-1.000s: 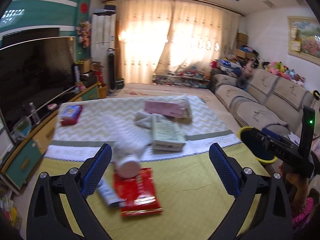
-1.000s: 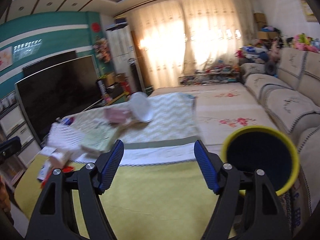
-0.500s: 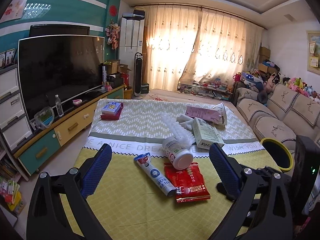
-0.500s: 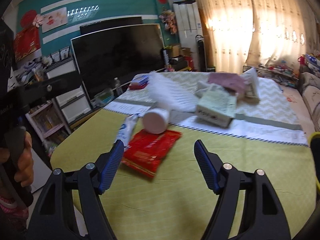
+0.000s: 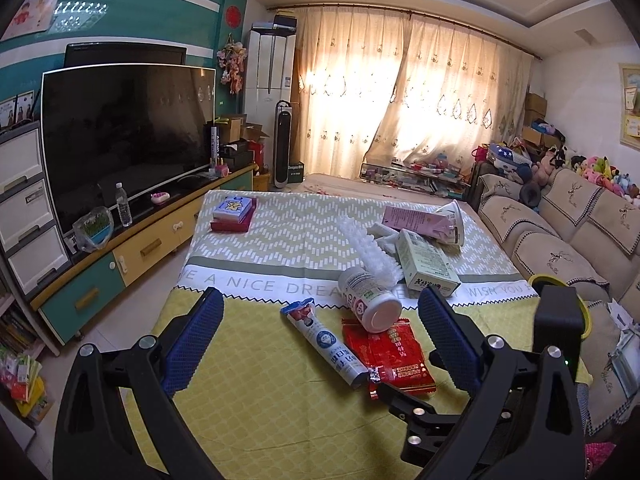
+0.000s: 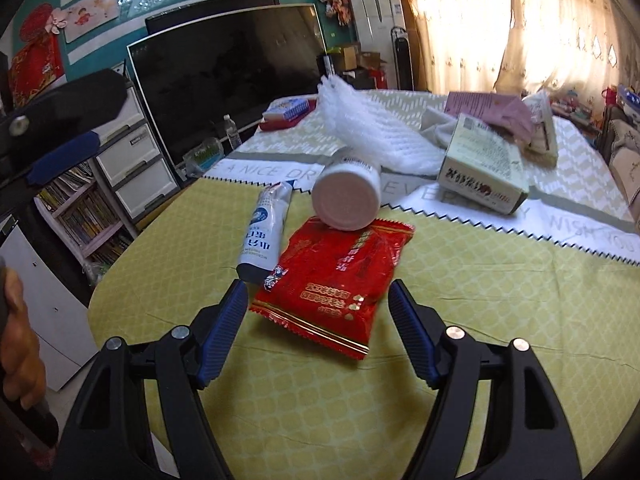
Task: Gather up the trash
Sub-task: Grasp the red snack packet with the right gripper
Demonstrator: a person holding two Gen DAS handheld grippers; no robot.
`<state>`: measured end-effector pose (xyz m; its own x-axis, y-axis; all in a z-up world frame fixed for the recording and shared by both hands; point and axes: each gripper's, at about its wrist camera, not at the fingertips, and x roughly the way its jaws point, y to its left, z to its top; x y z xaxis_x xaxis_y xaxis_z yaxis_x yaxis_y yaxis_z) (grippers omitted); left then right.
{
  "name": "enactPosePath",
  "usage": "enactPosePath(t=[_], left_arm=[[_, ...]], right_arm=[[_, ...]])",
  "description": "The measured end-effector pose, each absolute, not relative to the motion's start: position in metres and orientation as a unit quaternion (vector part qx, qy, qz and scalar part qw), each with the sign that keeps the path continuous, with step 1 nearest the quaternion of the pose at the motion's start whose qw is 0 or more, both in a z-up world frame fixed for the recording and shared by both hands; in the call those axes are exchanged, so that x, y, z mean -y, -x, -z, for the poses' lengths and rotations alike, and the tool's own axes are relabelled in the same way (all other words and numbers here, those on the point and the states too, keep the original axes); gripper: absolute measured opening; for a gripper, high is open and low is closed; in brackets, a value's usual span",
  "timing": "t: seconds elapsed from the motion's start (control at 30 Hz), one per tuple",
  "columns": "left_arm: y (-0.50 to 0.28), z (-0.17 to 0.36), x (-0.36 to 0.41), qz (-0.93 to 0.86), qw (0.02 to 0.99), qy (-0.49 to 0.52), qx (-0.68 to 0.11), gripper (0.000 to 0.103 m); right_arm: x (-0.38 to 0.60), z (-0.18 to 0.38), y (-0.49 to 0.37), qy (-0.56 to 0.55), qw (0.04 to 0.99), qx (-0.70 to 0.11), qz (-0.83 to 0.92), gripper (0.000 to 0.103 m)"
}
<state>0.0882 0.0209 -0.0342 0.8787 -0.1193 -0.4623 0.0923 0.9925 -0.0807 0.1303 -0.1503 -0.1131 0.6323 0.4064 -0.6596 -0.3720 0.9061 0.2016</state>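
On the yellow-green tablecloth (image 5: 256, 400) lies a pile of trash. It holds a red snack packet (image 6: 336, 276), a toothpaste tube (image 6: 262, 232), a white bottle with a pink lid (image 6: 346, 196), white foam netting (image 6: 368, 128), a green-white box (image 6: 480, 168) and a pink carton (image 6: 492, 108). My right gripper (image 6: 316, 292) is open, one finger on each side of the packet's near end without pressing it. My left gripper (image 5: 320, 300) hangs open and empty short of the tube (image 5: 328, 340) and packet (image 5: 388, 352). A yellow-rimmed bin (image 5: 538, 279) stands at the table's right edge, partly hidden by the right gripper's body.
A small stack of books (image 5: 234, 214) lies at the far left of the table. A large TV (image 5: 120, 140) on a low cabinet runs along the left, and a sofa (image 5: 560, 240) along the right. A hand (image 6: 18, 344) holds the left gripper's handle.
My right gripper swung left from the yellow-rimmed bin to the trash pile and dropped to the red packet. The left gripper's view shifted left, then held still.
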Motion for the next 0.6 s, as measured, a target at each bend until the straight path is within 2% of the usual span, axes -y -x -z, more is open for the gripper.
enactPosePath(t=[0.17,0.2,0.23,0.27,0.33,0.43,0.6], left_arm=[[-0.088,0.036,-0.023,0.053,0.968,0.031,-0.242,0.096],[-0.089,0.037,-0.024,0.053,0.968,0.032,-0.242,0.096],[-0.089,0.038,-0.024,0.053,0.968,0.032,-0.243,0.096],[-0.090,0.038,-0.025,0.053,0.968,0.033,-0.243,0.096],[-0.090,0.039,-0.025,0.054,0.968,0.033,-0.244,0.096],[-0.091,0.040,-0.023,0.056,0.968,0.031,-0.244,0.096],[-0.092,0.042,-0.018,0.059,0.967,0.030,-0.245,0.096]], right_arm=[[0.143,0.118,-0.136,-0.013,0.898,-0.391,-0.199,0.069],[0.144,0.119,-0.137,-0.013,0.898,-0.393,-0.197,0.066],[0.145,0.120,-0.137,-0.013,0.897,-0.397,-0.196,0.058],[0.145,0.121,-0.138,-0.007,0.895,-0.402,-0.195,0.057],[0.145,0.121,-0.137,0.006,0.896,-0.400,-0.192,0.043],[0.154,0.121,-0.137,0.010,0.895,-0.402,-0.194,0.028],[0.175,0.116,-0.133,-0.010,0.895,-0.396,-0.205,0.021]])
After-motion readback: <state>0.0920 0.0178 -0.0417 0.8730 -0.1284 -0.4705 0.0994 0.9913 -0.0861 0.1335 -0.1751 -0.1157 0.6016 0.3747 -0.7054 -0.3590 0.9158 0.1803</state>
